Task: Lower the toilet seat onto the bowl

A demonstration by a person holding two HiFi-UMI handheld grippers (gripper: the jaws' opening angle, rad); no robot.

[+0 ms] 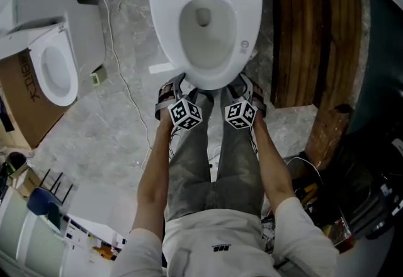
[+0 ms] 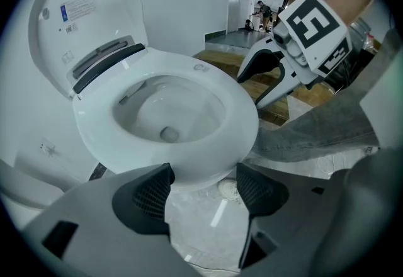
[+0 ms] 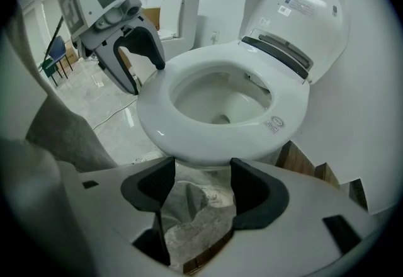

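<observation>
The white toilet seat [image 1: 247, 24] lies flat on the bowl, and the lid [image 2: 88, 17] stands upright behind it. My left gripper [image 1: 179, 88] hangs at the seat's front left edge, jaws apart, nothing between the pads. In the left gripper view its jaws [image 2: 203, 189] frame the front rim of the seat [image 2: 242, 118] without pressing on it. My right gripper [image 1: 242, 85] sits at the front right edge, also open. Its own jaws [image 3: 203, 187] stand just under the seat's [image 3: 289, 109] front lip. The lid [image 3: 302, 5] shows its label inside.
The person's legs in grey trousers [image 1: 214, 162] stand right before the bowl. A second toilet [image 1: 56, 68] and a cardboard box [image 1: 25, 102] are at the left. Wooden steps [image 1: 308, 30] rise at the right. A white cable [image 1: 123, 80] runs across the marble floor.
</observation>
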